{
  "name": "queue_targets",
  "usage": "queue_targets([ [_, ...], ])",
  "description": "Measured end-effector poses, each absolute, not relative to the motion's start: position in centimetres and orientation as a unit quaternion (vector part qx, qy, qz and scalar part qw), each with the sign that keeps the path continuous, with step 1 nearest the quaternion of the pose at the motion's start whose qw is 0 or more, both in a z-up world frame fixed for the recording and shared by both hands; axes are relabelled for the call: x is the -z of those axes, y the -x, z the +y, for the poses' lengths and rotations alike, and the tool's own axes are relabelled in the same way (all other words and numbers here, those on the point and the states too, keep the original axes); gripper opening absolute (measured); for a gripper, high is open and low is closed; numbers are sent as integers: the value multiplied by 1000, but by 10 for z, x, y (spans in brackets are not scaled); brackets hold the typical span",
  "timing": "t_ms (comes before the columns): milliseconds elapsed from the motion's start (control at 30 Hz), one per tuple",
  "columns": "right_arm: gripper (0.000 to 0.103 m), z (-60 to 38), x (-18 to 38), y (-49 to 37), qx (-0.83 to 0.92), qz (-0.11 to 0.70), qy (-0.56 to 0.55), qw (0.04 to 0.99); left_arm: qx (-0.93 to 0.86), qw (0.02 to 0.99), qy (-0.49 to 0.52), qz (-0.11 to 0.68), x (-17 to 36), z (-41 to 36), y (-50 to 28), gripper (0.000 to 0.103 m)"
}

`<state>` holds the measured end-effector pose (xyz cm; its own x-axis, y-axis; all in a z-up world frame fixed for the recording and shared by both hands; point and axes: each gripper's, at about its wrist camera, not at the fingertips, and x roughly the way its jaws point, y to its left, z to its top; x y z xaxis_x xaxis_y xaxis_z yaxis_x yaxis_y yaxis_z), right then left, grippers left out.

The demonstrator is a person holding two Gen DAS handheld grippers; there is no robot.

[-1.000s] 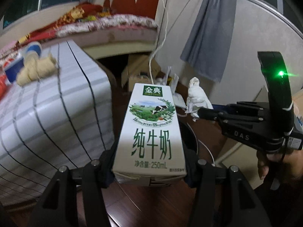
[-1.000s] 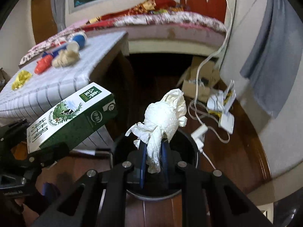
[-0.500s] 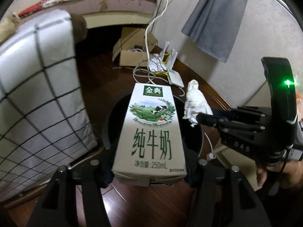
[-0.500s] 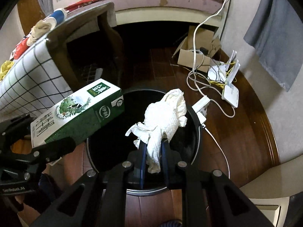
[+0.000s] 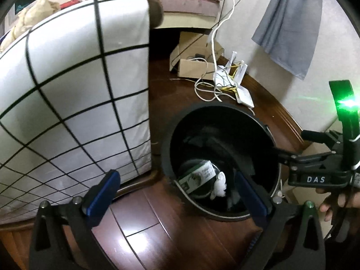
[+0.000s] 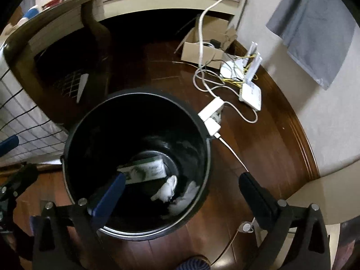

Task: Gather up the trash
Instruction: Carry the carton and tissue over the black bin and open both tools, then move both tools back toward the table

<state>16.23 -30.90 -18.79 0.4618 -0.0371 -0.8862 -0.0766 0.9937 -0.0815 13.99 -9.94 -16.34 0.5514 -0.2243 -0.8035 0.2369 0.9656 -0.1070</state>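
A black round trash bin [image 5: 167, 148] [image 6: 202, 121] stands on the dark wood floor. The green and white milk carton [image 5: 198, 176] [image 6: 146, 169] lies at its bottom, with the crumpled white tissue [image 5: 219, 184] [image 6: 167, 189] beside it. My left gripper [image 5: 177, 184] is open and empty, above the bin's near rim. My right gripper [image 6: 180, 184] is open and empty, directly over the bin; it also shows at the right of the left wrist view [image 5: 315, 164].
A table with a white checked cloth [image 5: 67, 103] stands left of the bin. A cardboard box [image 6: 202, 49], white routers [image 6: 249, 92], a power strip [image 6: 210, 114] and loose cables lie on the floor behind. A grey cloth [image 5: 290, 24] hangs on the wall.
Both grippers opened. The milk carton and the tissue dropped into the bin, and both grippers tilted down over it.
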Motion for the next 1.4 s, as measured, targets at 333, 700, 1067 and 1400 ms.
queue_targets([
  [333,102,-285,162,-156,-36,489,74,868,112,888,-1,445,150,-81,-124,102],
  [700,102,-263,144,-144,-53,467,95,878,95,900,9,426,127,-63,-112,102],
  [1067,102,-233,92,-130,-98,379,80,917,65,924,20,377,83,-10,-96,102],
  [1400,102,-139,37,-132,-189,291,89,934,-7,941,37,337,46,71,-86,102],
])
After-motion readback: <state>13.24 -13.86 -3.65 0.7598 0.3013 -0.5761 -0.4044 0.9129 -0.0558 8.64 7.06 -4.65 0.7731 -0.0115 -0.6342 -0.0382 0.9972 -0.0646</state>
